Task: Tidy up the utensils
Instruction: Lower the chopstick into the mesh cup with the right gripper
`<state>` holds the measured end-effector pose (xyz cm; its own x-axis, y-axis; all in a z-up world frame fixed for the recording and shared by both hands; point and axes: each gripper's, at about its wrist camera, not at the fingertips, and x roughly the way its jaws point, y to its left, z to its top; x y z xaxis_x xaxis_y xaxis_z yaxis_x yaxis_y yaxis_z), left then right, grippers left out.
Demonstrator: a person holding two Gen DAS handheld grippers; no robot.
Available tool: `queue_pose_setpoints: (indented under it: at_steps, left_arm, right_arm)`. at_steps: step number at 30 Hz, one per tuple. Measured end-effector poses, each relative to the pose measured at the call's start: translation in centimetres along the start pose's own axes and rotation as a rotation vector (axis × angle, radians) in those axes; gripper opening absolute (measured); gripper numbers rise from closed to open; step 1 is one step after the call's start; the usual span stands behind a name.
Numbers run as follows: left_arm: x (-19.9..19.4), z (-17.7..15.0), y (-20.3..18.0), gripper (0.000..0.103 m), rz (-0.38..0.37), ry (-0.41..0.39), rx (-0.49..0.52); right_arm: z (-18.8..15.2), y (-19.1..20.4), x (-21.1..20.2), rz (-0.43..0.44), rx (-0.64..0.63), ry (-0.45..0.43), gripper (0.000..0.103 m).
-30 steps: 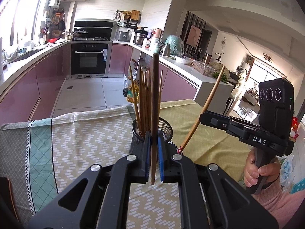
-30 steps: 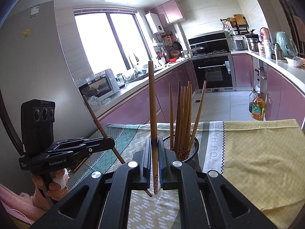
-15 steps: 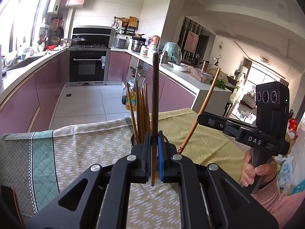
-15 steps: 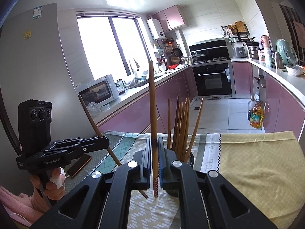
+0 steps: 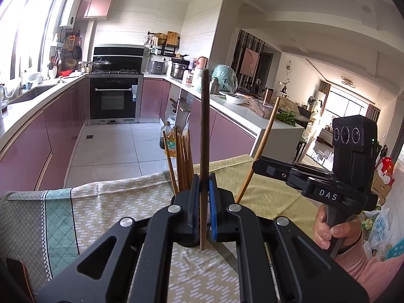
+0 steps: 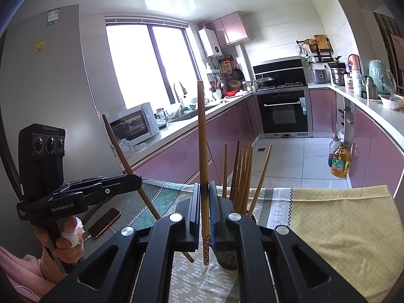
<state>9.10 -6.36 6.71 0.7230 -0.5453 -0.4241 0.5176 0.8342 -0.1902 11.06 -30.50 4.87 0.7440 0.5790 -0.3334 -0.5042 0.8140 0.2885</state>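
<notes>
My left gripper (image 5: 203,197) is shut on a dark brown chopstick (image 5: 204,131) held upright. My right gripper (image 6: 204,202) is shut on a lighter wooden chopstick (image 6: 202,146) with a patterned tip, also upright. A black mesh holder (image 6: 228,258) with several chopsticks (image 6: 241,174) stands on the cloth just beyond both grippers; in the left wrist view its chopsticks (image 5: 183,159) rise behind my fingers. The right gripper (image 5: 260,165) with its chopstick (image 5: 263,136) shows in the left wrist view, and the left gripper (image 6: 135,178) with its chopstick (image 6: 121,149) in the right wrist view.
The table has a green and yellow patterned cloth (image 5: 106,207). A phone (image 6: 104,222) lies on it near the left hand. Purple kitchen cabinets (image 6: 192,156), an oven (image 5: 113,98) and an oil bottle (image 6: 339,161) on the floor lie beyond.
Both grippers have risen and tilted up with their chopsticks; the holder now sits lower and is mostly hidden behind the fingers in both views.
</notes>
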Motion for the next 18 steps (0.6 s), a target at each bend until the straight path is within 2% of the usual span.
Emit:
queue_pose_setpoints:
  at_steps: [18]
  left_arm:
    - [-0.3, 1.5, -0.6, 0.008, 0.011, -0.044, 0.019]
  right_arm:
    - [0.7, 0.1, 0.3, 0.0, -0.01, -0.019, 0.006]
